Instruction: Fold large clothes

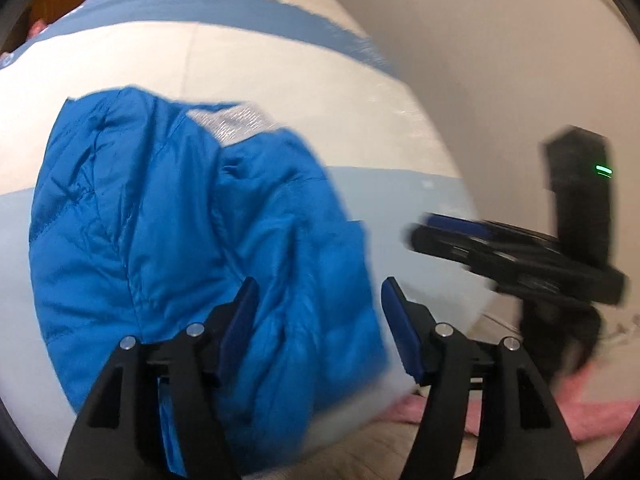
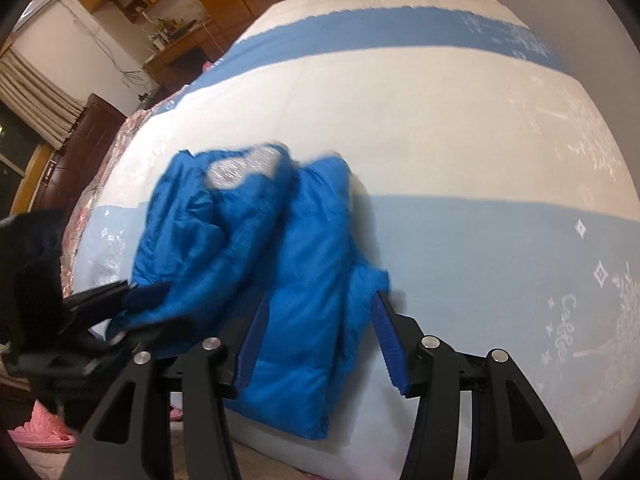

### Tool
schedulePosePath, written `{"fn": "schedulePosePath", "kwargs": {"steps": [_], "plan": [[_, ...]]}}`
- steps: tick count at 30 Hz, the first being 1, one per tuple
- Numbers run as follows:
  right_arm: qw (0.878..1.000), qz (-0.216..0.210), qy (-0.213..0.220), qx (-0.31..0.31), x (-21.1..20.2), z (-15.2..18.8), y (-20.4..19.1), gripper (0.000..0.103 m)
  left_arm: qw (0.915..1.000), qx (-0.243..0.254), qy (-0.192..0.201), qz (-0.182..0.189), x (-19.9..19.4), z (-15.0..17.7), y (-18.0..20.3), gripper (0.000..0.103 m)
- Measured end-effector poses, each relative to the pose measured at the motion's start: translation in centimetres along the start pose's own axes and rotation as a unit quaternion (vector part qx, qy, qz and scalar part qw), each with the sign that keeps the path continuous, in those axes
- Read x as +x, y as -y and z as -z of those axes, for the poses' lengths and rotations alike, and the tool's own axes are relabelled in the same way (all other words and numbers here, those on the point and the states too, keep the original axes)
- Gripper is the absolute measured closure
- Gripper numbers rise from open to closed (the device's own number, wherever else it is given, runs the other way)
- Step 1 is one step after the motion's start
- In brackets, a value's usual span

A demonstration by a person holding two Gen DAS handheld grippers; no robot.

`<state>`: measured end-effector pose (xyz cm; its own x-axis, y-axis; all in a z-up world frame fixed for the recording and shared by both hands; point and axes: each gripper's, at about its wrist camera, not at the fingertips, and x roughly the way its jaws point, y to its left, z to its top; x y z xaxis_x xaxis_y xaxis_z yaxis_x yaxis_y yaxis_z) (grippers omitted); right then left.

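Jacket (image 2: 276, 264): puffy, blue, bunched on bed (image 2: 460, 128).
Left gripper (image 1: 318, 326): apart, empty.
Right gripper (image 2: 320, 344): apart around hem.
Tip: we pinch hem, pull flat.

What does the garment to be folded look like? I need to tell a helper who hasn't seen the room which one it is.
Find the bed, its cover striped white and blue. Near its front edge lies a bright blue puffy jacket, crumpled. A silvery lining shows at its collar, and its blue is far deeper than the cover's stripes.
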<state>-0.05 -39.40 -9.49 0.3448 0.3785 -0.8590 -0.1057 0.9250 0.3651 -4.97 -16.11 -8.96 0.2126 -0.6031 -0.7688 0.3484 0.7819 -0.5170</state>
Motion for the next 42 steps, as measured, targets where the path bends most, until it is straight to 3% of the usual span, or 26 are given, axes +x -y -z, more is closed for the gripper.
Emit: {"fn": "schedulePosePath", "kwargs": {"steps": [2, 5, 9, 10, 13, 24, 28, 33, 35, 42], "plan": [[1.0, -0.01, 0.002, 0.001, 0.1, -0.5, -0.5, 0.043, 0.9996, -0.011, 0.013, 0.023, -2.2, 0.3, -0.6, 0.042], [1.0, -0.029, -0.007, 0.007, 0.9, -1.3, -1.8, 0.038, 0.9986, -0.032, 0.04, 0.013, -5.0, 0.3, -2.5, 0.043], [0.998, -0.049, -0.023, 0.014, 2.4, -1.9, -3.6, 0.027, 0.9921, -0.051, 0.06, -0.097, -6.8, -0.1, -6.0, 0.044], [0.998, -0.053, -0.028, 0.017, 2.8, -2.1, -4.0, 0.025, 0.9865, -0.051, 0.057, -0.145, -6.6, -0.2, -6.9, 0.044], [0.997, -0.059, -0.046, 0.029, 4.3, -2.5, -4.9, 0.02, 0.9757, -0.044, 0.045, -0.21, -5.8, -0.3, -8.5, 0.045], [0.99, -0.029, -0.119, 0.07, 10.9, -3.1, -6.8, 0.019, 0.9828, -0.04, 0.016, -0.179, -1.7, -2.5, -11.2, 0.046], [0.99, -0.004, -0.124, 0.064, 12.5, -2.9, -7.9, 0.031, 0.9841, -0.037, 0.013, -0.174, -1.6, -2.4, -11.8, 0.046], [0.995, 0.0, -0.095, 0.024, 11.7, -2.9, -9.9, 0.075, 0.9848, -0.035, 0.012, -0.17, -1.1, -2.6, -12.1, 0.046], [0.996, -0.012, -0.088, 0.027, 11.2, -2.9, -9.7, 0.083, 0.9852, -0.034, 0.013, -0.167, -1.5, -2.3, -12.0, 0.047], [0.998, -0.05, -0.033, 0.017, 5.4, -2.7, -9.4, 0.09, 0.989, -0.032, 0.038, -0.139, -4.5, -1.9, -10.5, 0.048]]}}
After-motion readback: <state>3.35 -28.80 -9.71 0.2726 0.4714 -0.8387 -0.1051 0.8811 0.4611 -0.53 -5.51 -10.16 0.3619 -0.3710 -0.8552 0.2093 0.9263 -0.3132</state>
